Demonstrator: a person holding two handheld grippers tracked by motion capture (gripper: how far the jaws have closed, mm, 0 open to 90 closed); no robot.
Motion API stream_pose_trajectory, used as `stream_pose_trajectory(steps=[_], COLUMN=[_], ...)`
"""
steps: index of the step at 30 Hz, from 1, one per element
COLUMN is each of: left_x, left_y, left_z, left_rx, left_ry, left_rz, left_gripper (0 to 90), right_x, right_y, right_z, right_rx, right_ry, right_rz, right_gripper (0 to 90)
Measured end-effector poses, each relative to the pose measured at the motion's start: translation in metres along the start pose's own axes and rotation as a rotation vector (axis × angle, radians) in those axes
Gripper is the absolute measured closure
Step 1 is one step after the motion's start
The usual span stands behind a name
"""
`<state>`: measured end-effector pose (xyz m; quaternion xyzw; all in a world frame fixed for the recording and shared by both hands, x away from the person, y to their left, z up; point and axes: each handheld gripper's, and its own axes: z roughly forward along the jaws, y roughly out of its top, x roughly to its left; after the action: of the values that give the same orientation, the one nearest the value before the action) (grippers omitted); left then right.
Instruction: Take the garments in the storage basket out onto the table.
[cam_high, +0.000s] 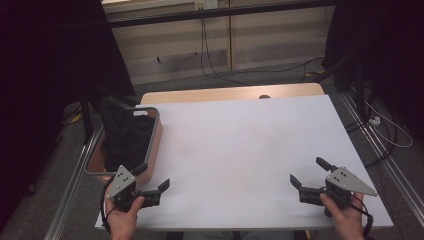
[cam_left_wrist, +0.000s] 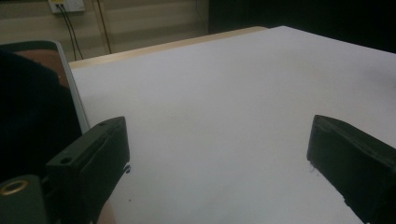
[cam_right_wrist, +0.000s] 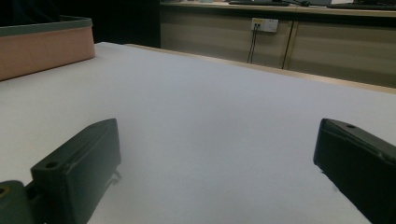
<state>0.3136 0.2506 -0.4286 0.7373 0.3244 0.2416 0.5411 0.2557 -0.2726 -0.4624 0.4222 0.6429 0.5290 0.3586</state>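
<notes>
Two claws held low over the near edge of a white-covered counter (cam_high: 240, 145), one in each hand.

Left claw (cam_high: 153, 181) at the near left corner, jaws spread wide, nothing between them. Just beside it, on its outer side, a salmon-pink rectangular basket with a grey rim (cam_high: 156, 137), sitting at the counter's left edge. One jaw tip close against the basket's near corner; touching or not, cannot tell. Inside the basket, a heap of black cloth (cam_high: 125, 137), reaching up over the far rim. In the left gripper view, the grey rim (cam_left_wrist: 74, 95) and the dark cloth (cam_left_wrist: 32, 121) right next to the left-hand jaw, bare white surface between the two jaws.

Right claw (cam_high: 308, 173) at the near right corner, jaws likewise spread, pinching nothing. Basket well apart from it, across the whole width of the counter; in the right gripper view, the pink wall (cam_right_wrist: 44, 51) far off at upper left.
</notes>
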Motion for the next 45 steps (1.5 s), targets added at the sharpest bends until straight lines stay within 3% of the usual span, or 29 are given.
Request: stream_pose_trajectory(steps=[4, 11, 15, 19, 25, 28, 30, 31, 32, 39, 42, 45], left_x=[0.001, 0.011, 0.015, 0.017, 0.028, 0.037, 0.041, 0.044, 0.050, 0.063, 0.073, 0.078], left_y=[0.005, 0.015, 0.019, 0.026, 0.035, 0.039, 0.041, 0.042, 0.045, 0.050, 0.055, 0.058], left_z=[-0.002, -0.009, -0.010, -0.014, -0.021, -0.022, -0.022, -0.022, -0.021, -0.016, -0.016, -0.016], left_rx=[-0.004, -0.002, 0.002, 0.014, 0.004, -0.002, 0.001, 0.007, 0.005, 0.033, 0.010, 0.019], left_ry=[0.003, 0.027, 0.019, 0.038, 0.053, 0.085, 0.134, 0.144, 0.147, 0.194, 0.180, 0.170], left_rz=[0.010, -0.009, -0.016, 0.017, 0.016, 0.009, 0.019, 0.017, -0.011, -0.052, -0.095, -0.081], left_gripper=[5.6, 5.6, 5.6, 5.8, 5.8, 5.8, 6.1, 6.3, 6.8, 6.7, 7.4, 8.2], right_x=[0.000, -0.001, -0.001, 0.000, 0.000, 0.000, 0.000, 0.000, 0.000, 0.000, 0.000, 0.000], right_y=[0.000, 0.000, 0.001, 0.000, 0.001, 0.001, 0.001, 0.001, 0.001, 0.001, 0.001, 0.001], right_z=[0.000, -0.001, -0.002, -0.002, -0.001, -0.001, 0.000, 0.000, 0.001, 0.001, 0.001, 0.001], right_rx=[0.001, 0.000, -0.001, 0.003, 0.004, 0.006, 0.005, 0.004, 0.005, 0.000, 0.001, 0.000], right_ry=[-0.005, -0.010, -0.014, -0.011, -0.013, -0.015, -0.015, -0.012, -0.011, -0.007, -0.004, -0.003], right_rz=[0.002, -0.002, -0.001, 0.000, 0.001, 0.001, 0.003, 0.002, 0.000, 0.001, 0.000, -0.001], right_gripper=[0.4, 0.3, 0.2, 0.2, 0.2, 0.2, 0.2, 0.2, 0.2, 0.2, 0.2, 0.2])
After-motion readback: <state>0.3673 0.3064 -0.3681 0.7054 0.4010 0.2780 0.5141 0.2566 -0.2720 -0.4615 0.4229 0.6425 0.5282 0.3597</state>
